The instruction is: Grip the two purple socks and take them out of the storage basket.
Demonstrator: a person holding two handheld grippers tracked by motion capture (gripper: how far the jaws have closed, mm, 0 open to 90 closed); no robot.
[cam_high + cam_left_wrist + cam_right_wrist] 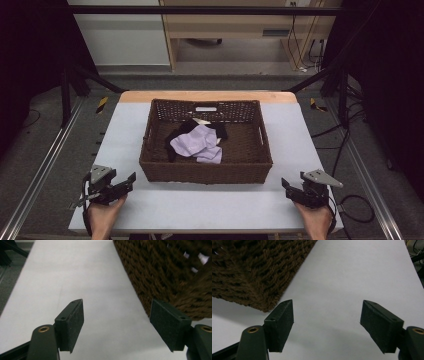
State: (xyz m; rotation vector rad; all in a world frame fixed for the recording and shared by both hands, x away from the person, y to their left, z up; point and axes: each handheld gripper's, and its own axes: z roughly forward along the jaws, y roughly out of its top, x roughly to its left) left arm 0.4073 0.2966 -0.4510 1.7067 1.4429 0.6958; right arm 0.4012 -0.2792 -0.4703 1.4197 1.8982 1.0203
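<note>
1. Right then, from the high view I had the left tongs [131, 178] low over the near left corner of the tabletop [125, 130], just off the front left corner of the brown wicker basket [205, 172]; a hand [102, 215] held them from below.
2. Their jaws stood wide apart with nothing between them; in the left gripper view I saw bare white surface in the gap and the basket's woven wall close by the right-hand jaw, though I could not tell whether that jaw touched it.
3. I had the right tongs [286, 186] at the near right corner of the tabletop, near the basket's front right corner; the other hand [316, 220] gripped them.
4. Those jaws were likewise spread, empty; in the right gripper view the basket's corner lay beyond the left-hand jaw and apart from it.
5. Inside the basket lay a crumpled lilac cloth [197, 142] over a black garment [175, 137], towards the middle and back; both tongs were well clear of them.
</note>
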